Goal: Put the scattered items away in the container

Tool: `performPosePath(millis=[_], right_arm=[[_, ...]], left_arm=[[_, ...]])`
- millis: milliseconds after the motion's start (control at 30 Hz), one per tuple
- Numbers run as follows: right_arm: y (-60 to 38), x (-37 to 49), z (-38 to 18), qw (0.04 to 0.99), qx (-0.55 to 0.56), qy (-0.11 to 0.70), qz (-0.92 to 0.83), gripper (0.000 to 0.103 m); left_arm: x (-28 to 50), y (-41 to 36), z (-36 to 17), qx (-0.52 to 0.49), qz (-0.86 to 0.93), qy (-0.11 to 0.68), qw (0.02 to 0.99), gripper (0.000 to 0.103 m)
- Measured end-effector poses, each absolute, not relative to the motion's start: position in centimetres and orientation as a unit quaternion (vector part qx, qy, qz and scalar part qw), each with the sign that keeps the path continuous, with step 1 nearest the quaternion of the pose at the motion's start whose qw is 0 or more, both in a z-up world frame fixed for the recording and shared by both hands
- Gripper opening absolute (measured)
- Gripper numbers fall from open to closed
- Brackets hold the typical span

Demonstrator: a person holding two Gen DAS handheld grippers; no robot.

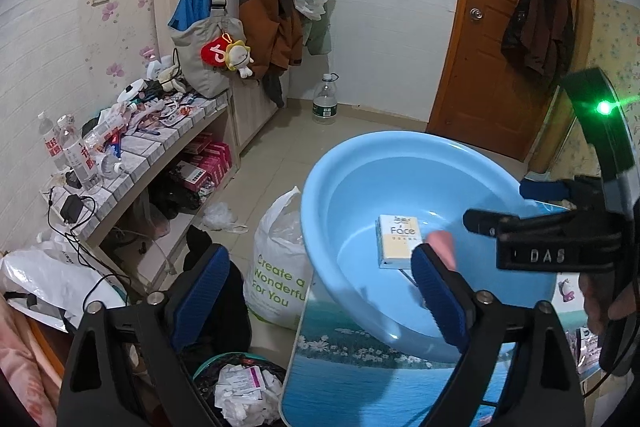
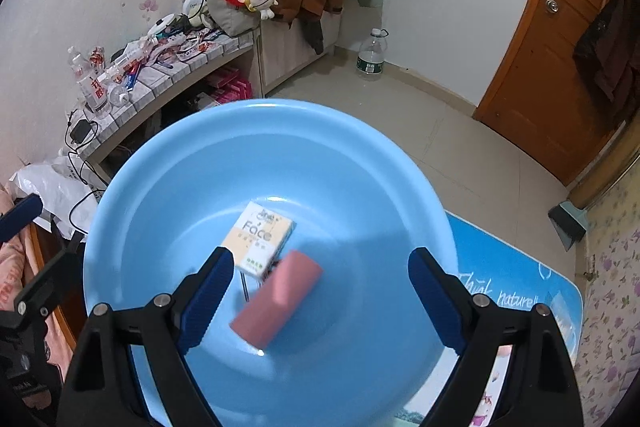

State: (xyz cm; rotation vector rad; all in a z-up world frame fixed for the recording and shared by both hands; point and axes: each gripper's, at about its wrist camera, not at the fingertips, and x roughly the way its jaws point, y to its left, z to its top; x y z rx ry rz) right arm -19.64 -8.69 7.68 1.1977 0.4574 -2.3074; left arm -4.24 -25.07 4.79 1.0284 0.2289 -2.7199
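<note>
A light blue basin (image 2: 168, 187) stands on a small table with a blue printed top (image 2: 516, 267). Inside it lies a white and yellow "Face" tissue pack (image 2: 260, 239). A blurred pink block (image 2: 276, 303) is in the air between my right gripper's open fingers, touching neither. My right gripper (image 2: 320, 299) is open and empty over the basin. My left gripper (image 1: 320, 295) is open and empty at the basin's (image 1: 400, 163) left rim. The pack (image 1: 398, 241) and the pink block (image 1: 440, 247) show in the left wrist view, and so does the right gripper (image 1: 500, 223).
A white plastic bag (image 1: 276, 267) and a waste bin of crumpled paper (image 1: 240, 391) stand on the floor left of the table. A cluttered tiled shelf (image 1: 160, 143) runs along the left wall. A water bottle (image 1: 325, 99) stands by the far wall, next to a wooden door (image 1: 500, 27).
</note>
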Motion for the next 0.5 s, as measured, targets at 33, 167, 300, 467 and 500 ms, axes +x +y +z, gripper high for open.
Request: performPosePath(millis=[33, 167, 300, 467, 500], right_arm=[[-8.3, -19.3, 7.6, 0.248, 0.439, 0.166, -0.847, 0.090], [-6.6, -17.8, 7.3, 0.246, 0.434, 0.157, -0.852, 0.090], [-4.3, -16.9, 8.0, 0.242, 0.417, 0.129, -0.867, 0.102], [-0.4, -14.8, 9.2, 0.238, 0.393, 0.086, -0.884, 0.103], [0.3, -14.2, 9.4, 0.239, 0.389, 0.078, -0.886, 0.103]], left_arm=[[-4.2, -24.8, 4.9, 0.349, -0.927, 0.077, 0.110, 0.096], [-3.9, -23.8, 5.3, 0.347, -0.929, 0.073, 0.104, 0.098], [-3.4, -22.4, 6.0, 0.340, -0.933, 0.062, 0.102, 0.103], [-2.9, -19.9, 6.8, 0.333, -0.938, 0.046, 0.091, 0.103], [-2.7, -19.3, 6.9, 0.331, -0.938, 0.045, 0.088, 0.103]])
